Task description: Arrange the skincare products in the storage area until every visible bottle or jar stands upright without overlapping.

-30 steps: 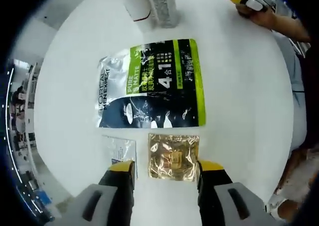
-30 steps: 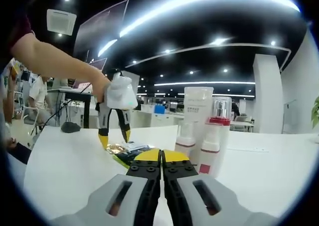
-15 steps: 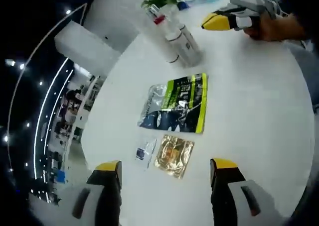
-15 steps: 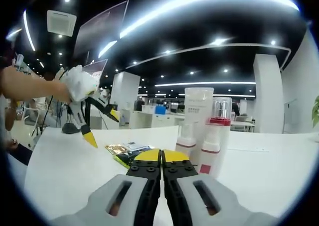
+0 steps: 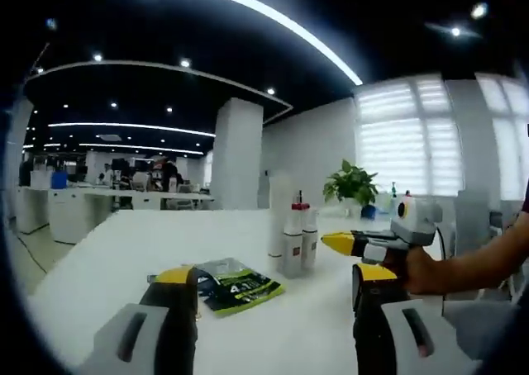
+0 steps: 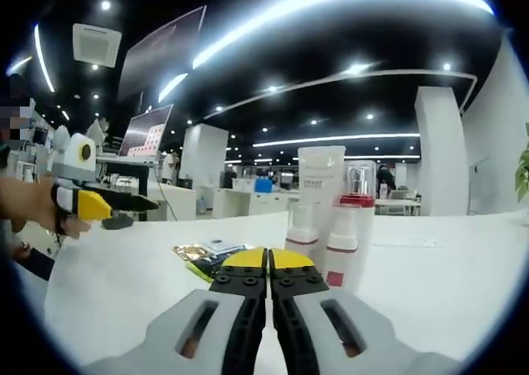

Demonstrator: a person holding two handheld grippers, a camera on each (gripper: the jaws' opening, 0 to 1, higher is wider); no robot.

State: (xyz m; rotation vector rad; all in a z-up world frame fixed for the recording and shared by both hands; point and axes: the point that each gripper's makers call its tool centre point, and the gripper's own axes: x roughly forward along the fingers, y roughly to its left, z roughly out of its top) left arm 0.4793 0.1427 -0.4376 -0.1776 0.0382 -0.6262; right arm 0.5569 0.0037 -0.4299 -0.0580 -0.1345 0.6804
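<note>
Where the round white table [image 6: 430, 284] carries the products, three upright containers stand together — a tall white tube [image 6: 321, 185], a clear pump bottle with a red collar [image 6: 349, 226] and a small white bottle [image 6: 300, 226]; beside them lie three flat packets: a green-and-black sachet [image 5: 238, 284], a gold foil sachet [image 6: 192, 251], a small clear sachet [image 6: 221, 245]. Left gripper [image 5: 273, 280]: jaws wide apart, holding nothing. Right gripper [image 6: 268, 259]: jaws pressed together, nothing between them. Open-plan office around, ceiling light strips, potted plant [image 5: 351, 185] by the blinds.
</note>
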